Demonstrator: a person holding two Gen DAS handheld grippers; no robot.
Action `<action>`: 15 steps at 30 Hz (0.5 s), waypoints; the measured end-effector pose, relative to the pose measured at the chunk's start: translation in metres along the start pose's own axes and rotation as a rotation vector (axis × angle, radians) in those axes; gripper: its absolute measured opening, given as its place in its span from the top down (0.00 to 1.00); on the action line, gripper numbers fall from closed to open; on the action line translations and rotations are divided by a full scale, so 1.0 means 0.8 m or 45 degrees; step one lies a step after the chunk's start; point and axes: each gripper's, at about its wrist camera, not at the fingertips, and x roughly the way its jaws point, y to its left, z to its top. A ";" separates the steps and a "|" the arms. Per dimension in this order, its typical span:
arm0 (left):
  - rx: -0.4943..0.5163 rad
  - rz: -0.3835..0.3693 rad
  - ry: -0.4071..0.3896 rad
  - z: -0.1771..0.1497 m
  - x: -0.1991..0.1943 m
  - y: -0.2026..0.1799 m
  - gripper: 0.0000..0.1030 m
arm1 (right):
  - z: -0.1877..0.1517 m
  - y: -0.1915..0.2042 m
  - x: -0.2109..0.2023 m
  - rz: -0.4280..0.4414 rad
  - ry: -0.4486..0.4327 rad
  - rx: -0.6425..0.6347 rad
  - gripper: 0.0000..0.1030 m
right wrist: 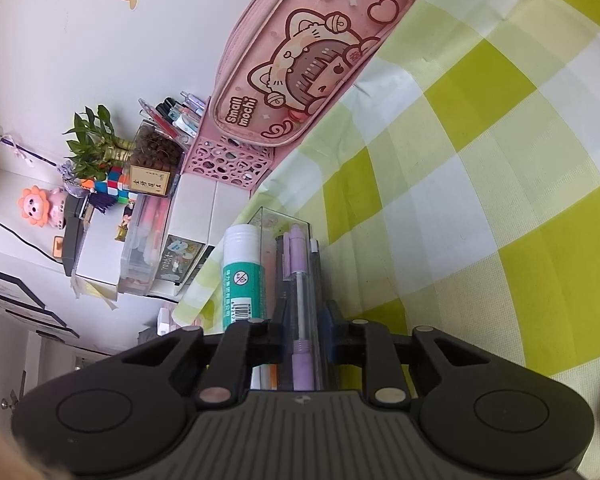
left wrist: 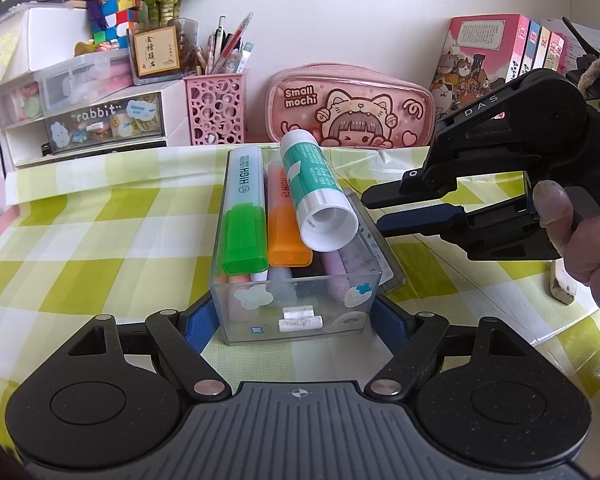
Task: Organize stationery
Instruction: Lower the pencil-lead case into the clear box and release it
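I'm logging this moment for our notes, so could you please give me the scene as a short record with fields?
Surface: green-and-white checked tablecloth
Container: clear plastic box, full of pens and markers
On top of box: glue stick lying tilted, green highlighter, orange highlighter
Left claw: fingers on either side of the box's near end
Right claw: at the box's right edge, apparently nearly closed
Behind: pink pencil case, pink pen holder
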 end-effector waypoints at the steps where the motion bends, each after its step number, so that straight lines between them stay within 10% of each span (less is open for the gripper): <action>1: 0.000 -0.001 0.000 0.000 0.000 0.000 0.24 | -0.003 0.001 0.000 -0.008 -0.007 -0.006 0.80; 15: 0.008 0.005 0.004 0.000 0.000 -0.001 0.24 | -0.020 0.007 0.007 -0.066 -0.081 -0.083 0.89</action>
